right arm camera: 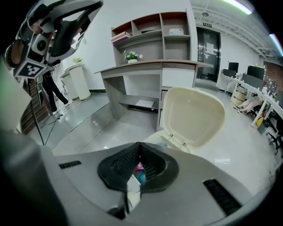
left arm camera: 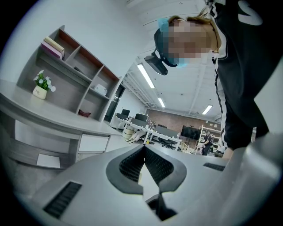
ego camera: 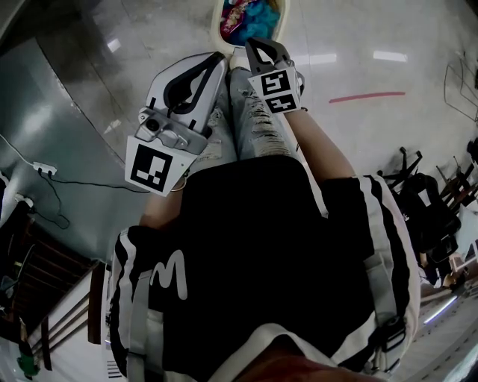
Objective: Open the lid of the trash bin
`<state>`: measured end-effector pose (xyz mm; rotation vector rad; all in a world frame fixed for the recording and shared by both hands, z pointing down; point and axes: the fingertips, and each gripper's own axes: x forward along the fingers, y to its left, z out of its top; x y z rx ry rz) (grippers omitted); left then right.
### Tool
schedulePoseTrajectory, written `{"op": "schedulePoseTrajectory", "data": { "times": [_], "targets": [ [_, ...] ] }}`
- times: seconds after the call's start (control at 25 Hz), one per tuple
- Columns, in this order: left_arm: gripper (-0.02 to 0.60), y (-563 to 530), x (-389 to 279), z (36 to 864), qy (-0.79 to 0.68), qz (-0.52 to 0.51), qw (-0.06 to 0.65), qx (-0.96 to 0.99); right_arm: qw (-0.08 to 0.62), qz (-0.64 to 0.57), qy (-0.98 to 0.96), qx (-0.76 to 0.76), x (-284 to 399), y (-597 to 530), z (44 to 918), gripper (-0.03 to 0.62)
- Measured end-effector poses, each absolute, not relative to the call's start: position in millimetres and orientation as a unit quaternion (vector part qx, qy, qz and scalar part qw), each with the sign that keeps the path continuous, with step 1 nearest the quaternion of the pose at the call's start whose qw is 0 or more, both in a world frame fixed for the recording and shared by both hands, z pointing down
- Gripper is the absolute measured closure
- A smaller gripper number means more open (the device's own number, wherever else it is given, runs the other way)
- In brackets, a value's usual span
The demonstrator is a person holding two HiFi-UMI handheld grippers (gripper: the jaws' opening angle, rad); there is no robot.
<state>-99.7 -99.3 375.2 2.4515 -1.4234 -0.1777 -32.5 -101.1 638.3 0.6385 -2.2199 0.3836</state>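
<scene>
Trash bin [right arm camera: 153,138] lid [right arm camera: 194,115] is seen raised upright.
Left gripper [left arm camera: 143,148] and right gripper [right arm camera: 139,145] are clenched on nothing (colourful litter [ego camera: 250,15] inside).

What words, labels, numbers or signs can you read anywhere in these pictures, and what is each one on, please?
"M": a large white letter on the person's black shirt, head view.
Green sign above the door, right gripper view: too small to read.
Square markers on the gripper cubes: black-and-white patterns, no letters.
Nothing else is legible in any view.
</scene>
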Motion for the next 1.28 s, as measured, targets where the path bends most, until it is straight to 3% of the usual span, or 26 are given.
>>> {"op": "schedulePoseTrajectory", "data": {
  "times": [1.28],
  "targets": [
    [0.58,-86.5,-96.7,326.5,-0.492,-0.068,0.147,0.856,0.333,0.117,-0.891,0.286,-18.7,-110.4,527.1,0.585]
  ]
}}
